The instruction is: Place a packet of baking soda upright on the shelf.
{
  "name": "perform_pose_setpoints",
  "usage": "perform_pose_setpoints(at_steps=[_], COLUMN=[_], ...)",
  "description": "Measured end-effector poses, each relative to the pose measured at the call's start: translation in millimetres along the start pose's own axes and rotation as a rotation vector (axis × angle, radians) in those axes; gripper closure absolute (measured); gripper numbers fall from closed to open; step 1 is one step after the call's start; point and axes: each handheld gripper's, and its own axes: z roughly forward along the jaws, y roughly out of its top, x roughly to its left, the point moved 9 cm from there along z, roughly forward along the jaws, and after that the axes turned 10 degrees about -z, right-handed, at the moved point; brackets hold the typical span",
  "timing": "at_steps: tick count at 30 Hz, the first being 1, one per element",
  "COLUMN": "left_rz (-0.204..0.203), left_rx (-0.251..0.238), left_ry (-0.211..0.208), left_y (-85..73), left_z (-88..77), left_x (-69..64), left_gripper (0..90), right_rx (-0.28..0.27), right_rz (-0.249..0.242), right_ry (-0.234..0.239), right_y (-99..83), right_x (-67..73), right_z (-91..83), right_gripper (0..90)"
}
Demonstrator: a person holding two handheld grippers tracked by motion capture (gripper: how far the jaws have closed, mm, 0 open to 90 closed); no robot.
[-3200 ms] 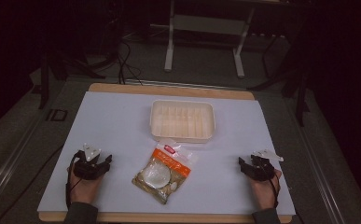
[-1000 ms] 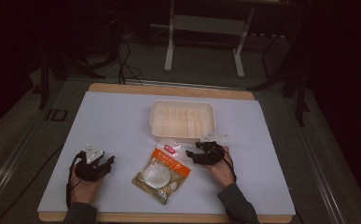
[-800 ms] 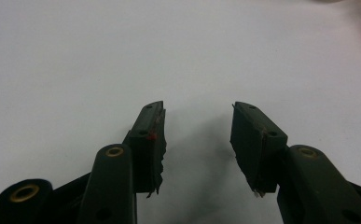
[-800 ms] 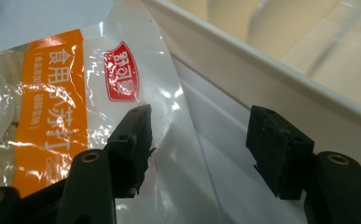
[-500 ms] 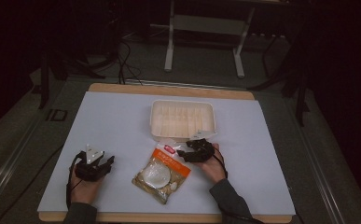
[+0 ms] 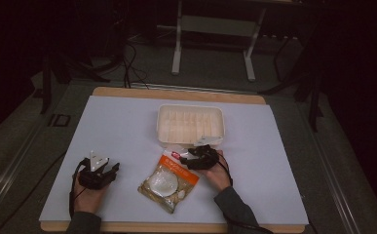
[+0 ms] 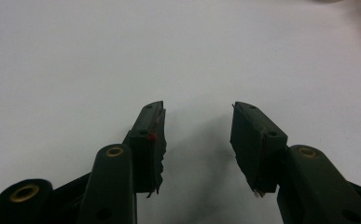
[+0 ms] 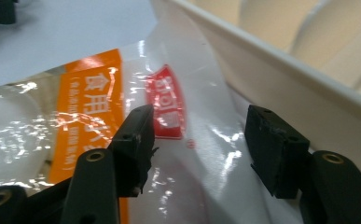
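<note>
The right gripper (image 8: 199, 149), jaws spread, hovered over the clear orange-labelled plastic food packet (image 8: 122, 140) beside the shallow white plastic tray (image 8: 281, 79); the left gripper (image 7: 197, 140) rested spread apart.

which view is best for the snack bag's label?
The right gripper view: the snack bag lies just past the open jaws of the right hand-held gripper, with its orange panel and red logo large and sharp. The high view shows the whole bag and its position by the tray, but the print is tiny. The left gripper view faces bare table.
</note>
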Motion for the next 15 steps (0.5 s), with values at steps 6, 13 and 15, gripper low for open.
perform_pose_setpoints(at_steps=[6, 13, 15], left_rz=[0.004, 0.008, 0.01], left_rx=[0.0, 0.0, -0.001], left_ry=[0.002, 0.009, 0.01], left_y=[0.0, -0.2, -0.1], left_z=[0.0, 0.2, 0.2], left_x=[0.0, -0.6, -0.6], left_gripper=[54.3, 53.8, 53.7], right_rx=[-0.01, -0.026, -0.03], right_rz=[0.033, 0.036, 0.043], right_ry=[0.019, 0.061, 0.075], right_y=[1.1, 5.4, 6.5], right_x=[-0.8, 3.1, 4.1], right_z=[-4.6, -13.5, -15.1], right_gripper=[45.1, 47.4, 47.7])
